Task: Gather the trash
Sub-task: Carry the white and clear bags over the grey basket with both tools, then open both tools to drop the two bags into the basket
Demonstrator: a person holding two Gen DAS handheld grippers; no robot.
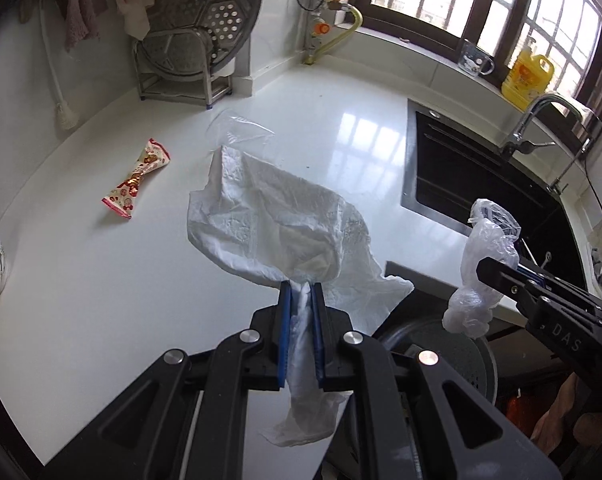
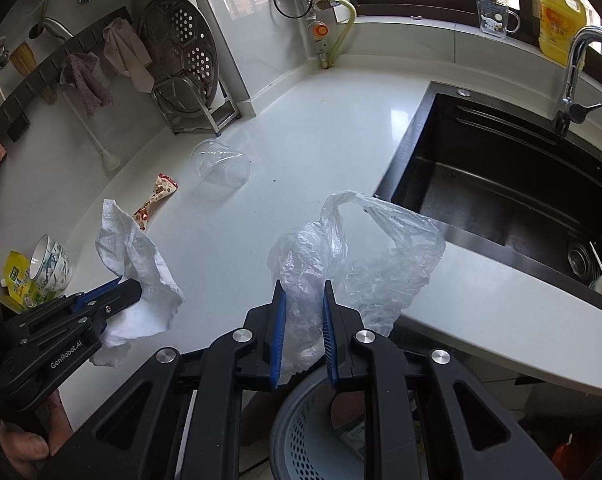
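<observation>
- Left tongs (image 1: 301, 292) clamped on white paper napkin (image 1: 269, 224); right tongs (image 2: 305, 292) clamped on clear plastic bag (image 2: 357, 256), above perforated bin (image 2: 313, 436), lower centre.
- Left on desk (image 2: 321, 128): candy wrapper (image 2: 157, 198), clear plastic cup (image 2: 221, 162), upper left.

The left gripper (image 2: 117, 286), showing at eight o'clock in the right wrist view, is carrying the white lettering "GenRobot.AI" along its black arm. The right gripper (image 1: 497, 270), sitting at four o'clock in the left wrist view, is showing the letters "DAS" on its black body. Print on the yellow jug (image 2: 559, 20) at one o'clock and on the red snack wrapper (image 1: 135, 178) is staying too small to read.
</observation>
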